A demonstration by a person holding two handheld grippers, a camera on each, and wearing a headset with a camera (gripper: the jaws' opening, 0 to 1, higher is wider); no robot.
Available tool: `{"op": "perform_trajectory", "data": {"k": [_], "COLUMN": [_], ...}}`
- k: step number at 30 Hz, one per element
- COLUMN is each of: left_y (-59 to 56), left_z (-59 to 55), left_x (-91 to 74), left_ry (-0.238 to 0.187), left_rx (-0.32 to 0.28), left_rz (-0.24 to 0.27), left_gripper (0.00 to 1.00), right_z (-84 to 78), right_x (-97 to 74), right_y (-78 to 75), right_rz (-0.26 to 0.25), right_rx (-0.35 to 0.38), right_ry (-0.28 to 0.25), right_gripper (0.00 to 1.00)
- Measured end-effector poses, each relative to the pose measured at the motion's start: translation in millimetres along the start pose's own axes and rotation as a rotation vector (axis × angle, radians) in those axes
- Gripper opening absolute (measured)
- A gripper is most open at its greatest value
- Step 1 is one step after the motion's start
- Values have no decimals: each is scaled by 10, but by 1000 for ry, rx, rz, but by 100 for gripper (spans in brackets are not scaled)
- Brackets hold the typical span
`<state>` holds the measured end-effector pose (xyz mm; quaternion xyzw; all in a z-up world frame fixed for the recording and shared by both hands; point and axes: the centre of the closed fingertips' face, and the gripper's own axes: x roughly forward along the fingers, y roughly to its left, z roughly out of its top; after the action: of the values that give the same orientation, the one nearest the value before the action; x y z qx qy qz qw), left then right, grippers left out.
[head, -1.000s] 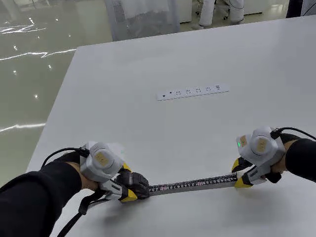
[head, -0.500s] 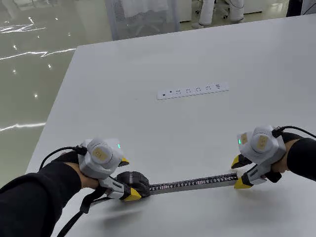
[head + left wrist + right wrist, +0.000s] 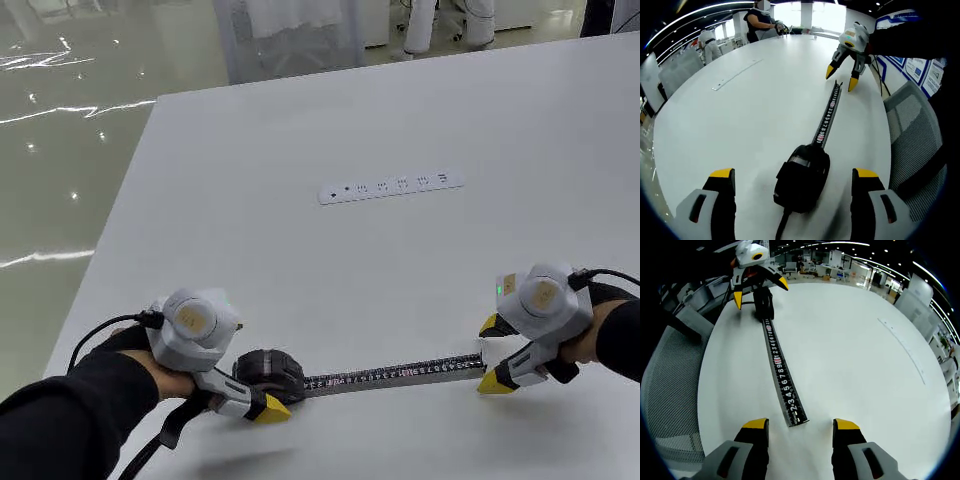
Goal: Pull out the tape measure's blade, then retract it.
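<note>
A black tape measure [image 3: 268, 371] lies on the white table [image 3: 400, 110] near its front edge. Its blade [image 3: 395, 374] lies flat, pulled out to the right. My left gripper [image 3: 257, 386] stands open around the case, its jaws wide on either side and clear of it. In the left gripper view the case [image 3: 802, 175] sits between the spread fingers of the left gripper [image 3: 794, 174]. My right gripper [image 3: 492, 353] is open just past the blade's tip. In the right gripper view the blade's end [image 3: 794, 419] lies free just ahead of the right gripper [image 3: 801, 424].
A white power strip [image 3: 391, 186] lies flat mid-table, far from the grippers. The table's left edge [image 3: 100, 240] drops to a shiny floor. A black strap [image 3: 178, 415] trails from the case toward me. A grey mesh chair [image 3: 912, 125] stands close behind the near edge.
The left gripper opened and let go of the tape measure's case. The right gripper opened and released the blade's end, drawing back slightly to the right. The blade stays extended.
</note>
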<state>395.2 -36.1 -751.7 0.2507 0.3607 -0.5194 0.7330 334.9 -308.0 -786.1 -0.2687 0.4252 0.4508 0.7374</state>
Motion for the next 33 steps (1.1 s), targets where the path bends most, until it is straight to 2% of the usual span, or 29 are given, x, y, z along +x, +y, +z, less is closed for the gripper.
{"op": "perform_trajectory", "data": {"k": [4, 5, 6, 8, 10, 12, 14, 15, 16, 18, 21, 22, 23, 25, 26, 28, 30, 33], "left_y": [2, 64, 74, 80, 108, 115, 121, 109, 103, 102, 104, 108, 97, 15, 23, 12, 11, 28], "left_z": [-34, -37, -46, -85, -106, -132, -165, -149, -165, -207, -230, -218, -152, -51, -50, -112, -161, -269], "left_x": [-28, -40, -42, -44, -71, -91, -112, -131, -146, -165, -212, -233, -248, -304, -330, -362, -395, -452], "left_ry": [-7, -16, -18, -22, -33, -50, -68, -99, -103, -112, -134, -160, -208, -292, -302, -279, -283, -275], "left_rx": [-11, 5, 3, -60, -62, -84, -129, -174, -196, -220, -232, -250, -249, -300, -286, -270, -285, -309], "left_rz": [11, 50, 56, 57, 79, 95, 104, 103, 104, 107, 130, 139, 133, 84, 96, 127, 145, 183], "left_gripper": [99, 99, 99, 99, 99, 99, 99, 99, 99, 99, 99, 99, 99, 99, 99, 99, 99, 99], "right_z": [-22, -31, -38, -54, -61, -63, -86, -87, -83, -95, -121, -120, -123, -156, -172, -206, -157, -178], "right_x": [-27, -31, -32, -39, -51, -65, -74, -85, -96, -120, -151, -176, -192, -231, -247, -290, -367, -422], "right_y": [-22, -20, -23, -34, -29, -8, -2, 10, 16, 15, -13, -6, -5, -3, 4, 26, -3, 39], "right_rz": [-18, -19, -20, -27, -32, -31, -36, -42, -45, -56, -72, -75, -80, -91, -95, -109, -150, -148], "right_rx": [4, 12, 14, 33, 61, 94, 103, 121, 147, 205, 223, 239, 250, 275, 279, 285, 286, 307], "right_ry": [-11, -14, -14, -19, -29, -41, -43, -52, -61, -71, -91, -108, -119, -143, -149, -157, -218, -248], "right_gripper": [53, 54, 55, 59, 63, 62, 65, 68, 72, 78, 86, 88, 89, 91, 92, 95, 94, 97]}}
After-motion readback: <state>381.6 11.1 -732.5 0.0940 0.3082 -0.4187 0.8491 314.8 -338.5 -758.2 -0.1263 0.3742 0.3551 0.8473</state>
